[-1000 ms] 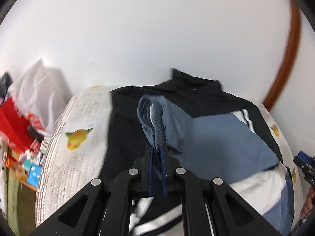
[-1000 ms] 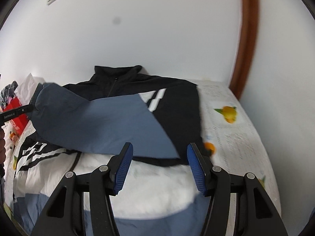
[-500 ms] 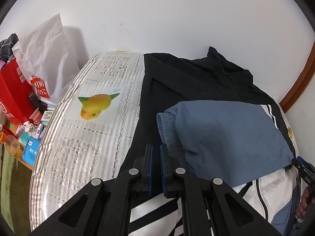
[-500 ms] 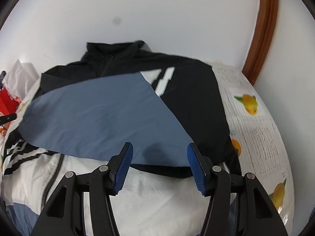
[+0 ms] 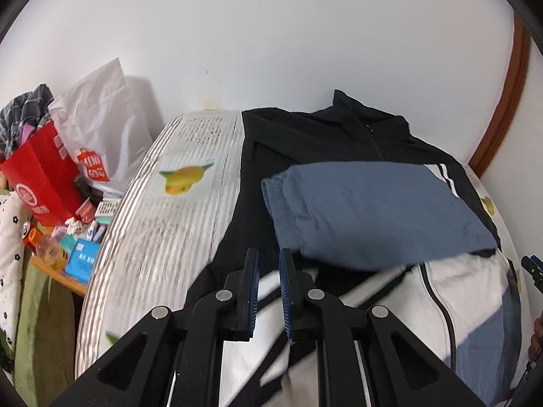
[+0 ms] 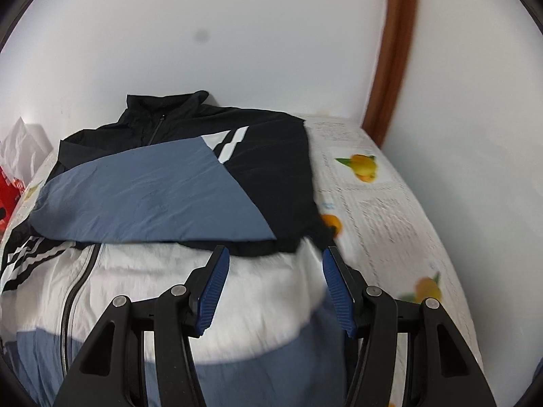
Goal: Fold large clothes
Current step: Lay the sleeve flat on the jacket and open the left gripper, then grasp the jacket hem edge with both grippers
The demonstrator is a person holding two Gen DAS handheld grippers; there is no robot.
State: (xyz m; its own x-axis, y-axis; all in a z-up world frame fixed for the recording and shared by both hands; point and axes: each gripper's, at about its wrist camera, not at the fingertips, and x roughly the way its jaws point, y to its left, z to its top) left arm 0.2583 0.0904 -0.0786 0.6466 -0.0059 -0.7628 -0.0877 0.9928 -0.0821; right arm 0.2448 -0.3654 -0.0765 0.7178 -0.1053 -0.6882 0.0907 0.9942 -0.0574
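White wall behind a bed (image 5: 163, 237) bearing the jacket (image 6: 271, 183), its blue sleeve (image 5: 373, 210) folded across the chest. Left gripper (image 5: 269, 291): jaws parted slightly, just opened, nothing between them. Right gripper (image 6: 275, 285): jaws released above the jacket's white panel. Next fold: seize hem corners evenly.

White wall (image 6: 237, 34), wood trim (image 6: 395, 51)
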